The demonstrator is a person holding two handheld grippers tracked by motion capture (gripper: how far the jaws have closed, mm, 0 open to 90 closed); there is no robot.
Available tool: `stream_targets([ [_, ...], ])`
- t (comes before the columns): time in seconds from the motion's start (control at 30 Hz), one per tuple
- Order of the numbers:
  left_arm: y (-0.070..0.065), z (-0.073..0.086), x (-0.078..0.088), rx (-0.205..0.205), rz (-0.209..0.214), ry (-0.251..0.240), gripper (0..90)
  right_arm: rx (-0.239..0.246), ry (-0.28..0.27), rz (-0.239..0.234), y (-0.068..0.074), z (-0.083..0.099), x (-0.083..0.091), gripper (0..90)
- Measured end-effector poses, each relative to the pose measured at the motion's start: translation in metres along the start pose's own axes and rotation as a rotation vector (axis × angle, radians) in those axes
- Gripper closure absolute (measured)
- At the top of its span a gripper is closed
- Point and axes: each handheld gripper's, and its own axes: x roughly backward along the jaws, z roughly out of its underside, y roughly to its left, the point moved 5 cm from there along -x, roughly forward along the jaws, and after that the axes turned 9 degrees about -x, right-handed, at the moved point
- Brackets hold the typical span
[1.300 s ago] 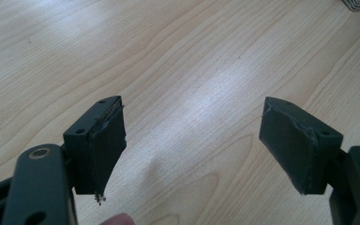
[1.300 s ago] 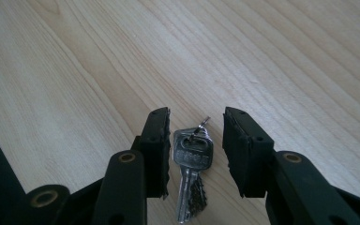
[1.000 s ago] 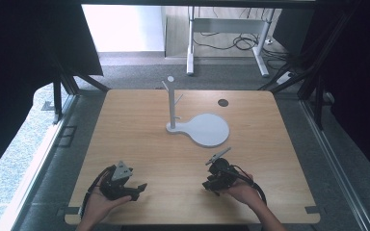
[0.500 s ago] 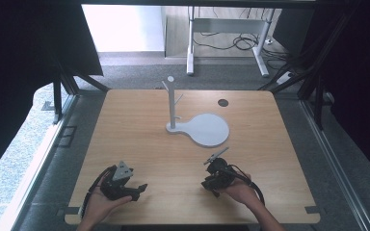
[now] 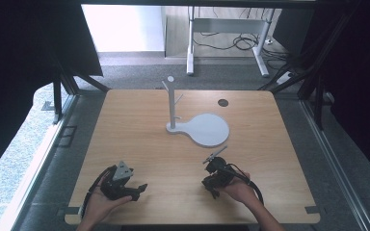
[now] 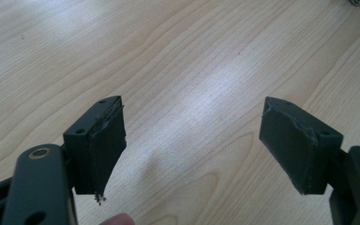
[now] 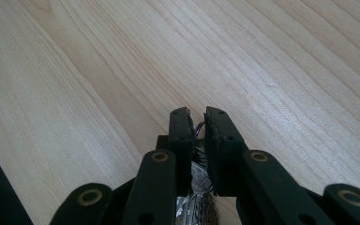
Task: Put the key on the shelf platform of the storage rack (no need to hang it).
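We see the wooden tabletop (image 5: 125, 125) with a white stand (image 5: 200, 126) near its centre. At seven o'clock our left hand-held gripper (image 6: 192, 150) rests, jaws spread wide over bare wood. At five o'clock our right hand-held gripper (image 7: 196, 123) has just been closing, its jaws now nearly together, apparently on nothing.

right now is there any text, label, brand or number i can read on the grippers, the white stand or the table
None: no readable word, number, brand or sign shows anywhere.
left gripper: plain black fingers, no marking.
right gripper: plain black, no marking.
white stand and its round base: blank.
wooden table: bare grain, with a dark round spot too small to tell whether it bears any text.
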Motion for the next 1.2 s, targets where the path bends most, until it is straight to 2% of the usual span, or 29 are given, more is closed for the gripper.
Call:
stream_targets([
  [0.73,-0.0003,0.0007,-0.0021,-0.002,0.002,0.007,23.0,-0.012,0.037,0.013,-0.0031,-0.0032,-0.0059,86.4],
  [0.97,0.0004,0.0012,-0.0021,-0.001,0.001,0.007,23.1,-0.003,0.058,0.006,-0.0012,-0.0026,-0.006,88.9],
  [1.0,0.0005,0.0013,-0.0023,0.001,0.001,0.007,23.1,0.013,0.065,0.004,-0.0004,-0.0025,-0.0057,89.3],
  [1.2,0.0009,0.0016,-0.0024,0.004,0.001,0.007,23.1,0.033,0.07,-0.001,0.0012,-0.0032,-0.0004,89.5],
])
